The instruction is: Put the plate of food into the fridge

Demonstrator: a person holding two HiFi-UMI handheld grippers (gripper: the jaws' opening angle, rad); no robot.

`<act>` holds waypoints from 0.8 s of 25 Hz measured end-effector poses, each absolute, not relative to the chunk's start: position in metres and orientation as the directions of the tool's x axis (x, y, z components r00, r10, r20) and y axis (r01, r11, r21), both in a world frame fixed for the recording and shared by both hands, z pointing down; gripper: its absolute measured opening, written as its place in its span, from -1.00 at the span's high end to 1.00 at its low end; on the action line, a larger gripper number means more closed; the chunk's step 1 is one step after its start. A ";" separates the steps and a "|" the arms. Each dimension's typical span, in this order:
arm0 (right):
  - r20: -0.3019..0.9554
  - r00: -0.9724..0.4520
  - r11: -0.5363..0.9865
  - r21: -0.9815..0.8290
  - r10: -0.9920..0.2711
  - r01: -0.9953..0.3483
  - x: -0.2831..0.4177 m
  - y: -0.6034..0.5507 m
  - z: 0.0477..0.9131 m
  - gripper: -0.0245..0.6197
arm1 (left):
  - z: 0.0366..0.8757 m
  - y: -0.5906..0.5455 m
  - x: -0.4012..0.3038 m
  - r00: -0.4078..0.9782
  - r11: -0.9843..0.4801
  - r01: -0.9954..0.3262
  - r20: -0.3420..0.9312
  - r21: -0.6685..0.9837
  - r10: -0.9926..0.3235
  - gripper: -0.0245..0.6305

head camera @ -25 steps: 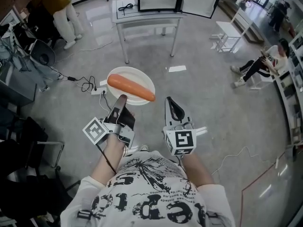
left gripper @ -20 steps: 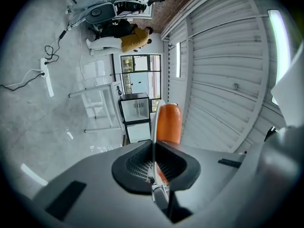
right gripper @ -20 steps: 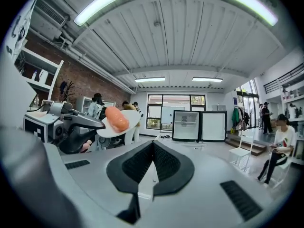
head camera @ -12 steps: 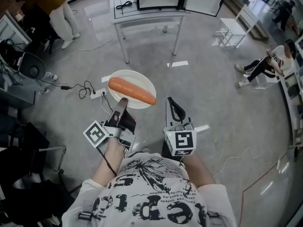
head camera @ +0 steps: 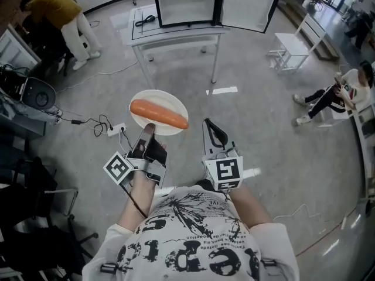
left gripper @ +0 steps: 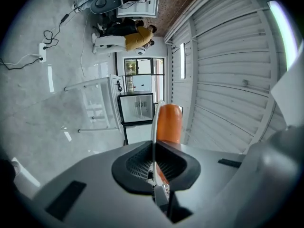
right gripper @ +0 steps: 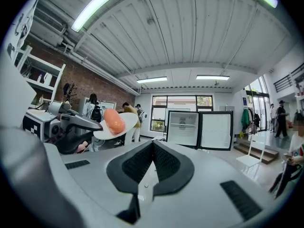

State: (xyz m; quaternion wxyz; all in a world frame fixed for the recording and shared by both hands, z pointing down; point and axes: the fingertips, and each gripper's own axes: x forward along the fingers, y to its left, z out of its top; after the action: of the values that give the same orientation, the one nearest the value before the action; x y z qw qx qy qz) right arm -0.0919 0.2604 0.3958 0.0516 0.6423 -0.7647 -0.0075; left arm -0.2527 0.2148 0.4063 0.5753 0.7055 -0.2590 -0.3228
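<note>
**Fridge draws nearer as the plate is carried across the room**

Both grippers have moved forward with the person over the last second. The fridge (head camera: 186,2) and the white counter (head camera: 176,33) it stands on now sit larger and closer ahead of them than they did before.

The grip itself has not changed. The left gripper (head camera: 147,129) stays clamped almost fully shut on the near rim of the plate (head camera: 143,100), which juts out just beyond its tips, held roughly level. The orange food (head camera: 159,113) lies across the plate, a little ahead and to the right of that gripper, and does not seem to have slid.

The right gripper (head camera: 212,126) travels alongside, just right of the plate and apart from it. Its jaws are together with nothing between them.

The fridge door (head camera: 246,4) hangs wide open, straight ahead of the right gripper. To my eye this is the carrying stretch, past the pick-up but well short of the shelf. A good span of bare floor remains to cross. With the door open, the free gripper may have little to do. The one-sided hold on the rim is the thing to watch.
</note>
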 end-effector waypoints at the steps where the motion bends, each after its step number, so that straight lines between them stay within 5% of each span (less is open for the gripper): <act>1: 0.067 -0.179 0.184 0.086 -0.982 -0.979 -0.078 0.255 0.393 0.92 | 0.405 0.211 -0.238 0.651 -0.206 0.010 -0.163 0.978 -0.742 0.86; 11: 0.095 -0.199 0.202 0.023 -0.975 -0.979 0.036 0.195 0.411 0.92 | 0.400 0.153 -0.130 0.617 -0.187 0.011 -0.154 0.982 -0.772 0.86; 20: 0.092 -0.153 0.156 0.031 -0.984 -0.987 0.064 0.167 0.420 0.92 | 0.407 0.106 -0.105 0.634 -0.182 -0.009 -0.135 0.983 -0.761 0.86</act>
State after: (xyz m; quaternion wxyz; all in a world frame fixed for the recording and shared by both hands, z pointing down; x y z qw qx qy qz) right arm 0.0638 0.1670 0.4204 0.0452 0.6492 -0.7590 0.0183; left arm -0.1055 0.1062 0.4072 0.5766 0.6961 -0.2765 -0.3263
